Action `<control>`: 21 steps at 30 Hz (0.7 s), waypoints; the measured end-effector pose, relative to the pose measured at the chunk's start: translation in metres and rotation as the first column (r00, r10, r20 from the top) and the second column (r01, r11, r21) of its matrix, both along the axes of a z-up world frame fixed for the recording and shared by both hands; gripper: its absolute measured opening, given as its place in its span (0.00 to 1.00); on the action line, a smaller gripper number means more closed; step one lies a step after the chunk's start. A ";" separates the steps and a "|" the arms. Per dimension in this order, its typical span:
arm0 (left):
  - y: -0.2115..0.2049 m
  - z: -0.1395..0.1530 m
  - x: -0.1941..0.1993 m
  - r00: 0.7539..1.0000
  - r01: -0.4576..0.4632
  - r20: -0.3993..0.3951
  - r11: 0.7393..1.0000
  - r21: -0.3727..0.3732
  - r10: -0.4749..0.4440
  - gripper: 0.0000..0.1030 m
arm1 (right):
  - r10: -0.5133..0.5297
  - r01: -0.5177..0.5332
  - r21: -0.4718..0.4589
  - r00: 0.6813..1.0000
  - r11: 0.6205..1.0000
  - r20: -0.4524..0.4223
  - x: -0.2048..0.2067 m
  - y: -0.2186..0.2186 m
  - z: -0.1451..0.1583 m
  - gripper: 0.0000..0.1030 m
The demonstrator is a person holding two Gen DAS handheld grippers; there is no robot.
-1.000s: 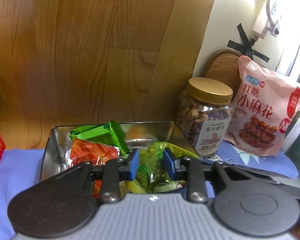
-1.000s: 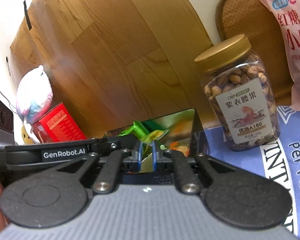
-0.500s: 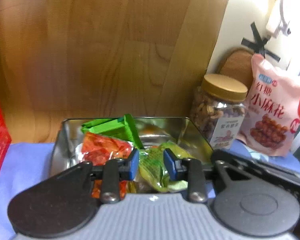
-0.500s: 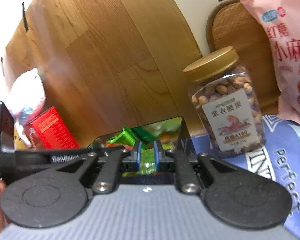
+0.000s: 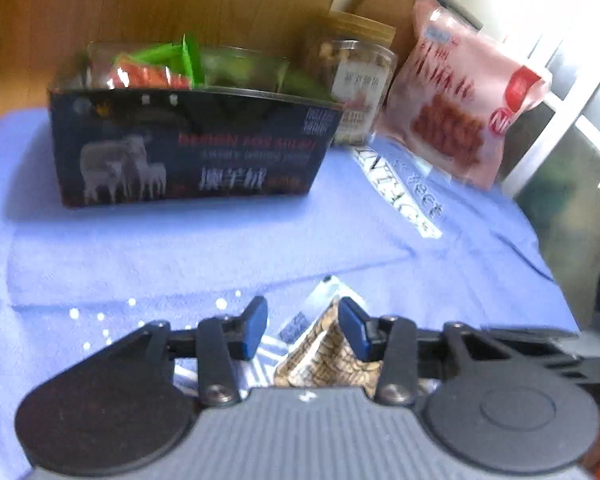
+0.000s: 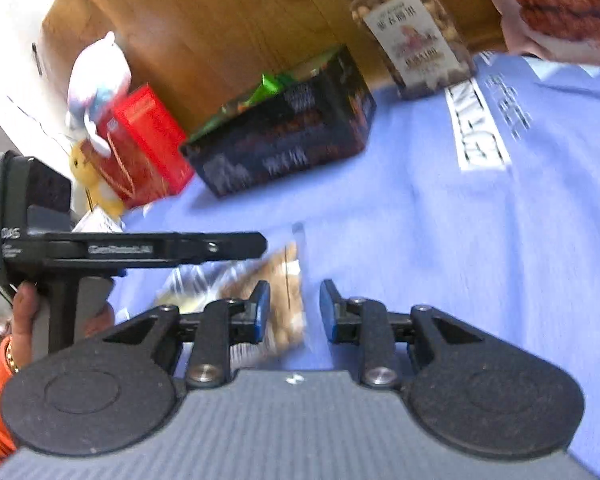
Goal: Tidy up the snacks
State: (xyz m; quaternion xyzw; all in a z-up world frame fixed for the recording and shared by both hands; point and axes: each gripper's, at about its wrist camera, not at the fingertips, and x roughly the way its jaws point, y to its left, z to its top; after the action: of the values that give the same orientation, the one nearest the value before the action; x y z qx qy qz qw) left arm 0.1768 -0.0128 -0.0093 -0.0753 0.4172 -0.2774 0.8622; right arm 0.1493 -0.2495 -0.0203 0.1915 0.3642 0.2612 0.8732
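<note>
A dark tin box (image 5: 188, 148) with sheep printed on it holds green and orange snack packets (image 5: 152, 68); it also shows in the right wrist view (image 6: 288, 132). A clear packet of brown nuts (image 5: 328, 356) lies on the blue cloth between the open fingers of my left gripper (image 5: 303, 328). The same packet (image 6: 284, 304) lies between the open fingers of my right gripper (image 6: 291, 306). The left gripper's body (image 6: 140, 250) shows at the left of the right wrist view.
A nut jar with a gold lid (image 5: 354, 80) and a pink snack bag (image 5: 464, 108) stand behind and right of the box. A red box (image 6: 148, 140) and a plush toy (image 6: 96, 80) stand to its left. A wooden board backs the blue cloth (image 5: 180, 248).
Both grippers have pulled back from above the tin box and dropped low over the cloth. Both have opened wider and now straddle the nut packet.
</note>
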 end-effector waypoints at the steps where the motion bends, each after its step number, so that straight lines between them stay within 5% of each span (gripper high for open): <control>1: 0.000 0.001 -0.007 1.000 0.004 0.009 1.000 0.000 -0.004 0.37 | -0.009 0.009 0.019 1.000 1.000 -0.002 -0.008 -0.002 -0.001 0.30; 5: 0.005 -0.001 -0.037 1.000 0.013 -0.014 1.000 -0.025 -0.013 0.13 | -0.071 0.074 0.121 0.997 0.990 -0.034 -0.031 -0.017 -0.007 0.32; 10: 0.014 -0.006 -0.083 0.999 -0.018 -0.036 0.997 -0.074 0.016 0.11 | -0.151 0.163 0.255 0.986 0.953 -0.066 -0.068 -0.033 -0.019 0.32; 21: 0.032 -0.019 -0.155 0.998 -0.063 -0.015 0.984 -0.165 0.062 0.10 | -0.209 0.214 0.258 0.977 0.942 -0.049 -0.116 -0.044 -0.021 0.33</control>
State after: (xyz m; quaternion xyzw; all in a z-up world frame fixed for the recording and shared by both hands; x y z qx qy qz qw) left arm 0.0223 0.0192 -0.0278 -0.1609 0.3944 -0.2835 0.8592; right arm 0.0334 -0.2932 -0.0415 0.3458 0.3128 0.2097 0.8594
